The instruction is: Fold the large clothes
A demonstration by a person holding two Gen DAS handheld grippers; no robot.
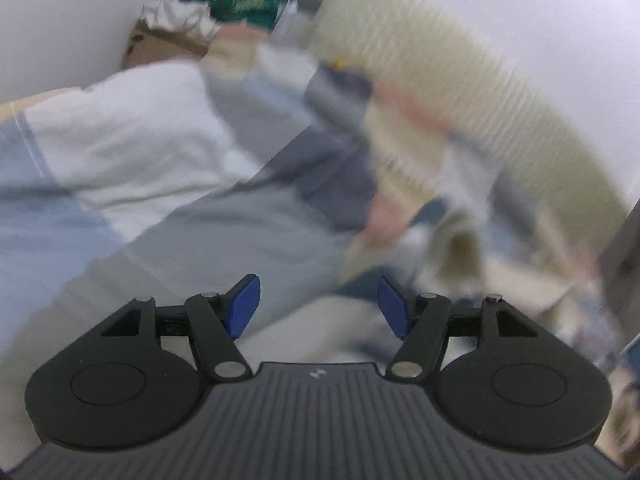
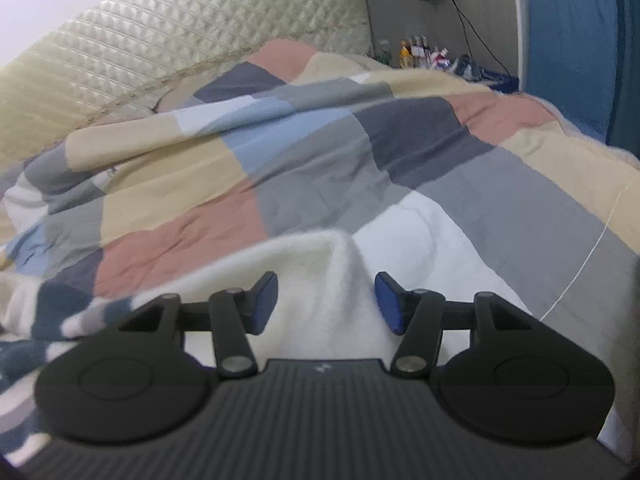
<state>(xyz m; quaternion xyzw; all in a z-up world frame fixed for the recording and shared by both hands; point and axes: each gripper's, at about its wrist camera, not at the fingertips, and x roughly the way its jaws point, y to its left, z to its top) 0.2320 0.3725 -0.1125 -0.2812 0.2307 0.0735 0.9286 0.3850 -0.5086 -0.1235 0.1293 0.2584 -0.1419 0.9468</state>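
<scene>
Bordering the patchwork quilt (image 2: pixel 320 152), headboard (image 2: pixel 200 28) leftward.

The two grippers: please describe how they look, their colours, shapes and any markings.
Both look alike. The left gripper and the right gripper each have two blue pads on black linkage arms with silver pivot pins. Behind sit two round black discs and a dark grey ribbed body bearing a small pale mark at its centre. No cables, hands or sleeves show.
</scene>
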